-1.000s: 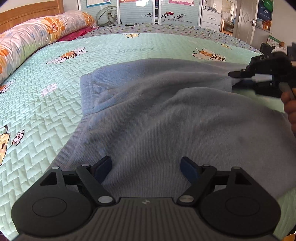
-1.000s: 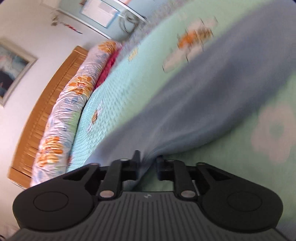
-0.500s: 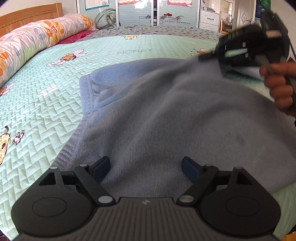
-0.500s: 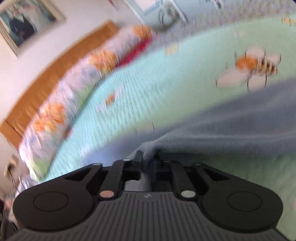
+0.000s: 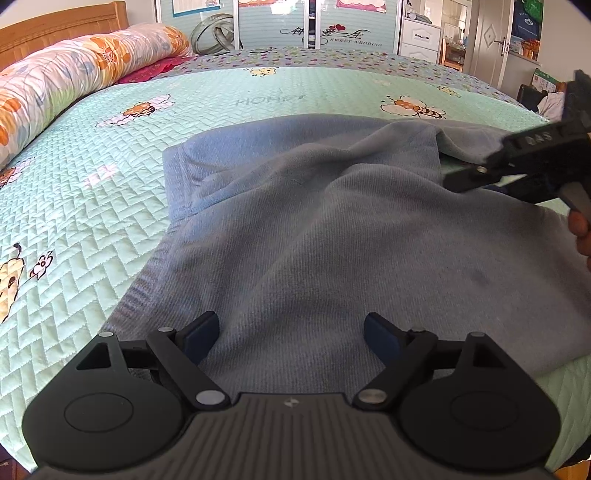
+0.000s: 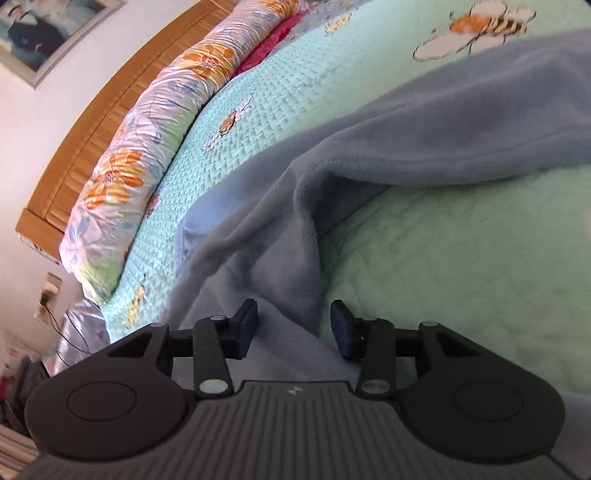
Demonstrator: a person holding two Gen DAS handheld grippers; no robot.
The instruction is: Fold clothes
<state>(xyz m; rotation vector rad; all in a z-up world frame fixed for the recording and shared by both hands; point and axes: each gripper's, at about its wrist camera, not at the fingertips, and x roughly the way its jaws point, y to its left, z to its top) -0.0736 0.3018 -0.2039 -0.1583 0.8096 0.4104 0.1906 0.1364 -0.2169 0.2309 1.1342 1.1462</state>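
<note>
Left gripper (image 5: pixel 291 334): my jaws stand wide apart, holding nothing, low over the near part of the blue-grey garment (image 5: pixel 332 229). Cloth runs between the fingers but isn't pinched.

Right gripper (image 6: pixel 293 328): jaws parted too, a fold of the same garment (image 6: pixel 288 236) lying loose between the pads (image 6: pixel 245 326), no clamp on it. In the left view it sits at the garment's right side, with the person's hand (image 5: pixel 580 229) on the trigger at the frame edge.

Garment sits on the bed (image 5: pixel 110 206), toward its near edge and right side. One layer is doubled over another: a flap with a raised ridge lies across the middle, and a banded hem edge shows at the far-left corner of the pile. Lumpy, edges not squared.

Judgement: partway at best. At least one fold-over is in place, but the shape is no tidy rectangle, so smoothing and further folds look left. Can't tell which garment part is which.

Beyond: rolled floral quilt (image 5: pixel 74 70) along the wooden headboard (image 5: pixel 55 22) at the bed's far-left side, wardrobe (image 5: pixel 314 22) past the far edge.
</note>
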